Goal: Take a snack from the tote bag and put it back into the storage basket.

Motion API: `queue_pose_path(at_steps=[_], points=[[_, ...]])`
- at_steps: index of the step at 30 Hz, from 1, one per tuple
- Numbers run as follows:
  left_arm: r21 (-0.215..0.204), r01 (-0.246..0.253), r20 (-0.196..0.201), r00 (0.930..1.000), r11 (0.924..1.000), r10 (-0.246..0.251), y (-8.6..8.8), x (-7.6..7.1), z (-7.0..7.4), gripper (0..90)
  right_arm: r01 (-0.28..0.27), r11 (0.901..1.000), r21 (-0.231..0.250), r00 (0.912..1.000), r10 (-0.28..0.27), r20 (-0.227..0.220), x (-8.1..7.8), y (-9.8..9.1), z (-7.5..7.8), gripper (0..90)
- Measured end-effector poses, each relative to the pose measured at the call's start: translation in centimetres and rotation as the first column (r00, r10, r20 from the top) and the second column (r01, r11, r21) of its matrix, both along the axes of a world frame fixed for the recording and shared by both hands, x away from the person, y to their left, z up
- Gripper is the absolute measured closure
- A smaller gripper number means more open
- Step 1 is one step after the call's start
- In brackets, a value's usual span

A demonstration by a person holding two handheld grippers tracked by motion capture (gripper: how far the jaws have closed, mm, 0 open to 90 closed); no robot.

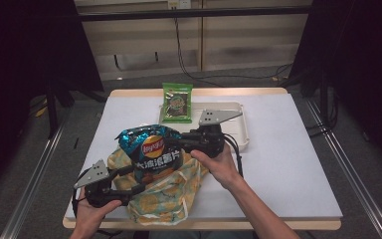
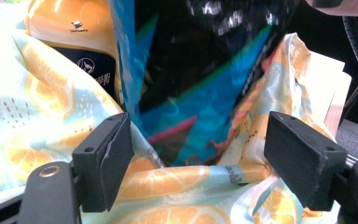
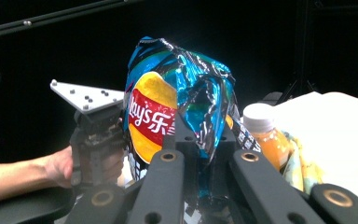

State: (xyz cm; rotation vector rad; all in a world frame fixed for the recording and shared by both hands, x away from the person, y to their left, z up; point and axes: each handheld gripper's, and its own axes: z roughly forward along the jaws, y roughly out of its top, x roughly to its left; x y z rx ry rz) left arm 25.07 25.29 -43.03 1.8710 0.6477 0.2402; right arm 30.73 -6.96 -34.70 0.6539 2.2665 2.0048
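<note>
Your right tool (image 3: 200, 154) pinches the chip bag (image 3: 177, 98); your left tool (image 2: 200, 158) stands wide around the fabric bag's rim (image 2: 168, 179). The right gripper view reveals a juice bottle (image 3: 263, 133).

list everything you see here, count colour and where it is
blue foil Lay's chip bag: 1, blue with a red and yellow logo, standing in the mouth of the cloth bag, pinched by the right gripper
lemon-print cloth bag: 1, pale with yellow lemon slices, near edge of the table
orange juice bottle with a white cap: 1, orange, inside the cloth bag beside the chip bag
green snack packet: 1, green, far end of the tray
shallow cream tray: 1, cream, far right of the table middle
white table: 1, white top
left gripper: 1, black, jaws apart at the cloth bag's rim
right gripper: 1, black, shut on the chip bag
</note>
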Motion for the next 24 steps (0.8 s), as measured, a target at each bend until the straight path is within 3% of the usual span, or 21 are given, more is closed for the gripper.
queue_pose_path(at_steps=[14,24], points=[[0.012,-0.005,0.001,1.0,0.9999,0.005,-0.1,0.1,-0.2,21.2,0.022,0.9992,0.032,0.9989,-0.023,0.04,0.2,0.0,2.2,86.5],[-0.002,-0.031,-0.015,0.9994,0.9995,0.031,0.5,0.4,-0.3,19.7,0.031,0.9975,0.064,0.9972,-0.035,0.066,-0.1,-0.5,3.8,86.5]])
